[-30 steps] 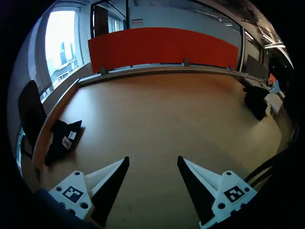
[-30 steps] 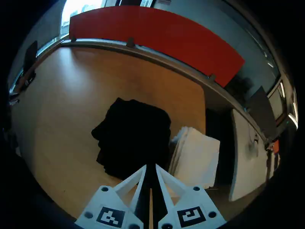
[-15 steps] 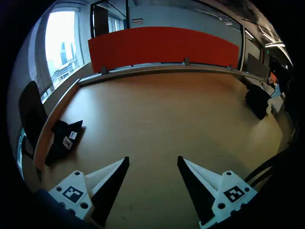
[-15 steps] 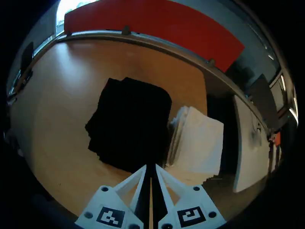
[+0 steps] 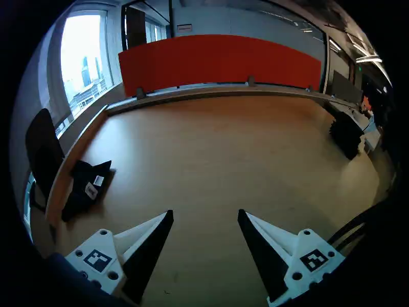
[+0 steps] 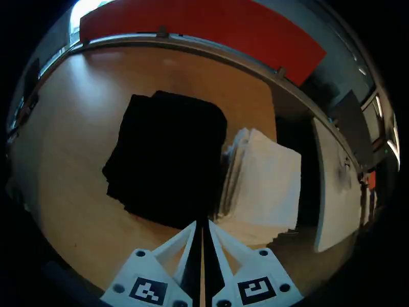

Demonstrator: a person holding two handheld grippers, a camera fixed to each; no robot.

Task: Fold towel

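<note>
Wooden table, black towel just beyond right gripper, jaws closed, empty, left gripper jaws spread, empty

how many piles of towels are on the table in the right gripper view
2: a black pile near the middle of the table, and a white pile close beside it on the right. The number of towels inside each pile cannot be told.
</note>
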